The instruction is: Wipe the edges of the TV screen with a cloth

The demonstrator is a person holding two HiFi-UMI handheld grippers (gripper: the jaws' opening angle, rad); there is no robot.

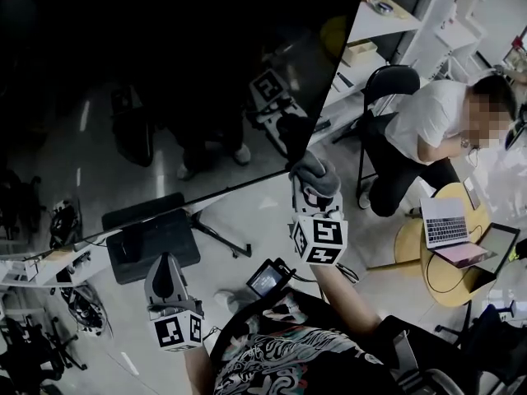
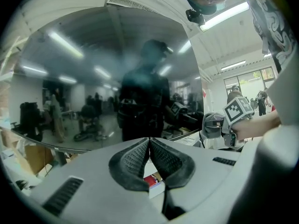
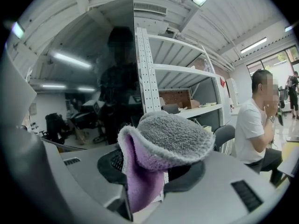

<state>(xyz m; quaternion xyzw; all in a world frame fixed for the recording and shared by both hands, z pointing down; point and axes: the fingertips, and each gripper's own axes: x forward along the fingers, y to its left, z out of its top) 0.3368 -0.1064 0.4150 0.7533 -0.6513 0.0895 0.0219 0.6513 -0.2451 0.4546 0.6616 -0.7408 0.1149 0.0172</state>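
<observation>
The big black TV screen (image 1: 165,97) fills the upper left of the head view and mirrors the room. My right gripper (image 1: 315,189) is shut on a grey cloth (image 1: 314,174) with a purple underside, held at the screen's lower right corner. In the right gripper view the cloth (image 3: 173,139) folds over the jaws, with the TV screen (image 3: 93,78) and its right edge just ahead. My left gripper (image 1: 163,263) hangs lower left, below the screen's bottom edge. Its jaws (image 2: 149,140) are shut with nothing between them and face the TV screen (image 2: 93,78).
A seated person in a white shirt (image 1: 436,126) is at the right on a black chair (image 1: 387,85). A round wooden table (image 1: 449,290) holds laptops. White shelving (image 3: 177,69) stands beside the TV. A dark stand base (image 1: 152,245) lies under the screen.
</observation>
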